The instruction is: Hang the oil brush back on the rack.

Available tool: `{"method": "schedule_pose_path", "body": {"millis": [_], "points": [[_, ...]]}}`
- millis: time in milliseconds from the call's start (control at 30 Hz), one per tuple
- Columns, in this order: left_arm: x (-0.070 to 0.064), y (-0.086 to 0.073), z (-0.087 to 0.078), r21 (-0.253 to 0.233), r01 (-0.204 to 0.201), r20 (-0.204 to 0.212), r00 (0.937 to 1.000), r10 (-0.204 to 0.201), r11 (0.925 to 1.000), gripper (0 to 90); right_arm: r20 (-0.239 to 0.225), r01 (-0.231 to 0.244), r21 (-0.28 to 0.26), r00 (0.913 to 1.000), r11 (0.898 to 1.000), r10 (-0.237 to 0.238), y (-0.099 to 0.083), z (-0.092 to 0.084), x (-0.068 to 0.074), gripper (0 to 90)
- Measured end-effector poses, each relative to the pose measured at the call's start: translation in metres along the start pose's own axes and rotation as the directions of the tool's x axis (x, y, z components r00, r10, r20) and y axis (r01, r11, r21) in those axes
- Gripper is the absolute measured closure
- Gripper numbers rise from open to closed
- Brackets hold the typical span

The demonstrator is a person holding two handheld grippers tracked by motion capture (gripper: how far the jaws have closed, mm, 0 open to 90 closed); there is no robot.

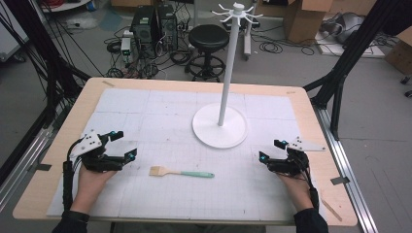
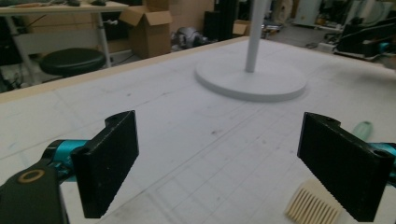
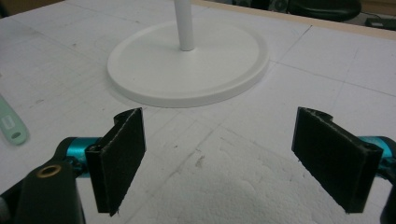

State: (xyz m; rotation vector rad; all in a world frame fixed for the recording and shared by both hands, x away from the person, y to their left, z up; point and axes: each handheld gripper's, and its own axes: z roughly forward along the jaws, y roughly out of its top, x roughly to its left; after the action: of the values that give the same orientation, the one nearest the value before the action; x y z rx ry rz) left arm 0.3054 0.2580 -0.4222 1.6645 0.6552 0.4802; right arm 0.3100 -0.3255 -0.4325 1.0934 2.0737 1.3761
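Two grippers rest low over a pale wooden tabletop [image 1: 311,104] that carries a white gridded mat [image 1: 170,121]. Behind the far edge the room shows a grey floor, a black stool [image 1: 208,39], computer towers [image 1: 154,24] with loose cables, and cardboard boxes [image 1: 303,17]. A white hook stand [image 1: 225,73] rises from a round base on the mat, toward the far edge and a little right of centre.

The brush [image 1: 180,172] lies flat on the mat near the front edge, about midway between the hands. Its long axis runs parallel to that edge: pale bristles point toward the left edge, the mint-green handle toward the right edge.

The left gripper [image 1: 122,144] sits by the front left corner, jaws spread wide and holding nothing; in its own view the bristles appear just beyond its right jaw, probably not touching. The right gripper [image 1: 270,150] sits by the front right corner, jaws likewise wide and empty, well apart from the handle tip.
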Motion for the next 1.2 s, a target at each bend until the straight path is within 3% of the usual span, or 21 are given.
{"method": "schedule_pose_path", "body": {"millis": [133, 267, 500, 600, 633, 733, 900, 1033, 1100, 1200], "points": [[-0.01, 0.014, 0.011, 0.022, 0.001, 0.057, 0.9984, -0.002, 0.9998, 12.7, 0.002, -0.005, -0.005, 1.0, 1.0, 0.005, 0.0, 0.0, -0.001, 17.0], [-0.016, 0.023, 0.018, 0.007, 0.004, 0.093, 0.9957, -0.004, 1.0, 12.2, -0.001, -0.01, -0.007, 0.9999, 1.0, 0.01, 0.0, -0.001, -0.001, 17.0], [-0.022, 0.031, 0.032, 0.049, -0.009, 0.137, 0.9906, 0.002, 0.9988, 11.8, -0.001, -0.005, -0.006, 1.0, 1.0, 0.005, 0.0, -0.001, -0.001, 17.0], [-0.027, 0.032, 0.042, 0.076, -0.013, 0.195, 0.9808, -0.002, 0.997, 11.9, -0.002, -0.005, -0.006, 1.0, 1.0, 0.005, 0.0, 0.0, -0.001, 17.0], [-0.027, 0.032, 0.042, 0.076, -0.013, 0.195, 0.9808, -0.002, 0.997, 11.9, -0.002, -0.005, -0.006, 1.0, 1.0, 0.005, 0.0, 0.0, -0.001, 17.0], [-0.037, 0.034, 0.053, 0.129, -0.076, 0.234, 0.9711, 0.044, 0.9887, 11.9, -0.003, -0.008, -0.001, 1.0, 1.0, 0.008, 0.0, 0.0, -0.001, 17.0], [-0.051, 0.037, 0.069, 0.173, -0.132, 0.288, 0.9545, 0.078, 0.976, 11.9, -0.005, -0.006, -0.003, 1.0, 1.0, 0.006, 0.0, 0.0, -0.001, 17.1], [-0.061, 0.036, 0.084, 0.224, -0.185, 0.327, 0.9393, 0.105, 0.9569, 11.9, -0.008, -0.003, -0.004, 1.0, 1.0, 0.003, 0.0, 0.0, -0.001, 17.2], [-0.066, 0.035, 0.092, 0.253, -0.184, 0.352, 0.932, 0.087, 0.9499, 12.0, -0.008, -0.001, -0.001, 1.0, 1.0, 0.001, 0.0, 0.0, -0.001, 17.3], [-0.074, 0.033, 0.102, 0.294, -0.218, 0.381, 0.9197, 0.094, 0.9306, 12.1, -0.014, -0.003, 0.001, 0.9999, 1.0, 0.003, 0.0, 0.001, 0.0, 17.4]]}}
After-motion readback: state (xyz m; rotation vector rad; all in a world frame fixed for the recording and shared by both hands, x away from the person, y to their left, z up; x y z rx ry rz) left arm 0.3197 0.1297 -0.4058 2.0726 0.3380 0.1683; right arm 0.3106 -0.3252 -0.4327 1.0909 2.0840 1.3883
